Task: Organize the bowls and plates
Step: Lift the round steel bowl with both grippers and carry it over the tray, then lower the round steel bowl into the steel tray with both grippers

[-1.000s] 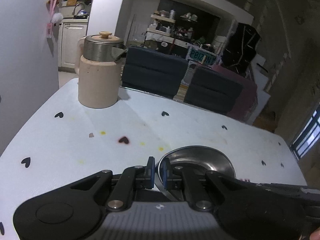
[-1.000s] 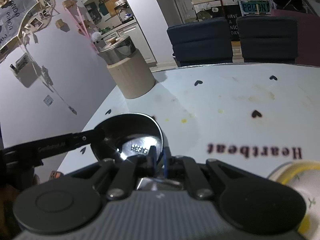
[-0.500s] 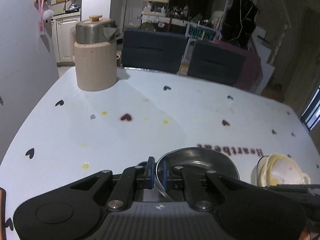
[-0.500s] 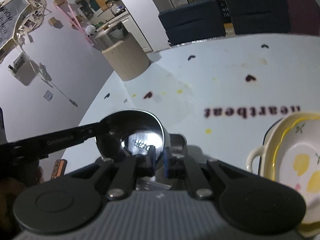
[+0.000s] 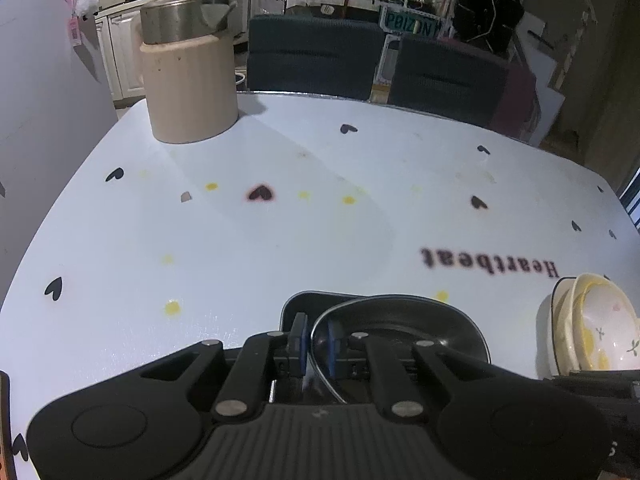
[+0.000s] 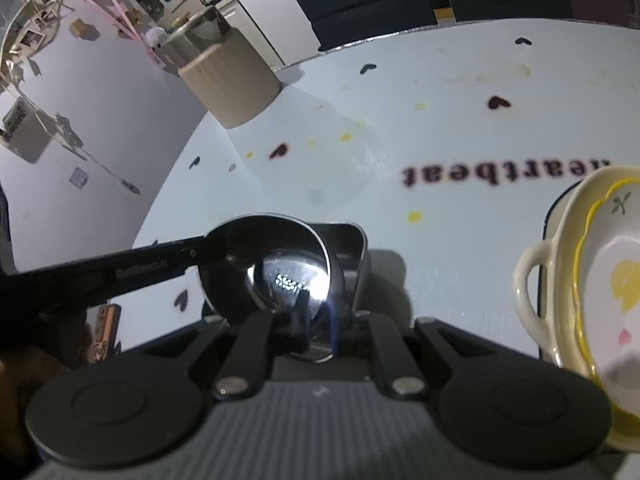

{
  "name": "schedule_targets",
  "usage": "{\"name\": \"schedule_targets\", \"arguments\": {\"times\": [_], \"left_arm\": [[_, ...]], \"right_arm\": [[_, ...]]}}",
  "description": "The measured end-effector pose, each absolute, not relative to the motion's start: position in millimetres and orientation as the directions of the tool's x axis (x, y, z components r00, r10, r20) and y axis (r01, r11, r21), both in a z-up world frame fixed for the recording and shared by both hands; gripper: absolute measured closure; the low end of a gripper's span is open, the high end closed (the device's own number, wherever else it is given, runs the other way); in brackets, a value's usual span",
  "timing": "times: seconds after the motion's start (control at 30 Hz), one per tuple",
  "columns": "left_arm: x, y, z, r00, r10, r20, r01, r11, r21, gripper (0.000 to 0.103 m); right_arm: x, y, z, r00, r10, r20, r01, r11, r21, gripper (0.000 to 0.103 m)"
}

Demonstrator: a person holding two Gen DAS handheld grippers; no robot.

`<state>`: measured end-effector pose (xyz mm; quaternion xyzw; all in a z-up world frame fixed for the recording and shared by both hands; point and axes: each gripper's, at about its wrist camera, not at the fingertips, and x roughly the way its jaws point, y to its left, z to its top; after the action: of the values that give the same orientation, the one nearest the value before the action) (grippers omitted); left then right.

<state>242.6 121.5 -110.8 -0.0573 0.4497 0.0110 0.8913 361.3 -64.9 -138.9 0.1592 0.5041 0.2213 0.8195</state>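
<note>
While you carry the steel bowl (image 5: 384,320) with both tools, the view has swung right across the counter (image 5: 280,240) compared with a second ago: the ceramic bowls (image 5: 592,328) were out of the left wrist view then, and now they sit at its right edge, with the "Heartbeat" print just beyond them. Your left tool (image 5: 315,338) stays nearly closed, blue pads pinching the bowl's thin rim on its left side. Your right tool (image 6: 318,320) is likewise clamped on the near rim of the same bowl (image 6: 276,264), and the left tool's arm (image 6: 120,268) reaches in from the left to the opposite rim.

Under the steel bowl a dark rounded-square dish (image 5: 304,304) now shows, which was not visible a second ago; whether the bowl rests in it or hangs just above, you cannot tell from these views. The stacked ceramic bowls (image 6: 580,272), yellow-rimmed with a handle, are near on the right, apart from the steel one. The beige canister (image 5: 188,80) stays far back left.

Reads as transport nearly done: you are bringing the steel bowl toward the other dishes, so lowering and releasing likely come next.
</note>
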Motion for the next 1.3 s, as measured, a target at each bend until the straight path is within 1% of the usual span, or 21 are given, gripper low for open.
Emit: {"name": "schedule_targets", "arguments": {"times": [0.17,0.37,0.8,1.03,1.13,1.23,1.27,1.3], "left_arm": [[245.4,125.3,-115.2,0.589,-0.033,-0.807,-0.079,0.992,-0.098,0.092],[250.2,126.8,-121.6,0.575,-0.027,-0.818,-0.077,0.993,-0.086,0.088],[259.5,126.0,-132.5,0.556,-0.029,-0.830,-0.056,0.996,-0.073,0.088],[262.5,126.9,-134.9,0.558,-0.035,-0.829,-0.060,0.995,-0.082,0.086],[262.5,128.3,-134.1,0.562,-0.057,-0.825,-0.056,0.993,-0.107,0.078],[260.4,128.9,-130.2,0.575,-0.077,-0.815,-0.050,0.990,-0.129,0.069],[258.9,129.5,-128.0,0.584,-0.080,-0.808,-0.053,0.989,-0.136,0.060],[257.8,129.6,-125.6,0.593,-0.073,-0.802,-0.057,0.990,-0.132,0.047]], "right_arm": [[362.1,-59.1,-141.8,0.380,0.523,-0.763,-0.203,0.852,0.483,0.092],[363.9,-53.6,-147.2,0.350,0.528,-0.774,-0.208,0.849,0.485,0.091],[365.8,-50.0,-153.1,0.332,0.522,-0.786,-0.204,0.853,0.480,0.091],[367.4,-46.1,-155.6,0.312,0.531,-0.788,-0.206,0.847,0.489,0.086],[365.9,-43.4,-154.8,0.294,0.551,-0.781,-0.220,0.834,0.505,0.081],[363.4,-43.5,-150.2,0.297,0.552,-0.779,-0.239,0.833,0.499,0.081],[362.9,-44.5,-148.2,0.298,0.555,-0.776,-0.241,0.831,0.502,0.080],[362.8,-45.9,-146.6,0.296,0.558,-0.776,-0.240,0.829,0.505,0.080]]}}
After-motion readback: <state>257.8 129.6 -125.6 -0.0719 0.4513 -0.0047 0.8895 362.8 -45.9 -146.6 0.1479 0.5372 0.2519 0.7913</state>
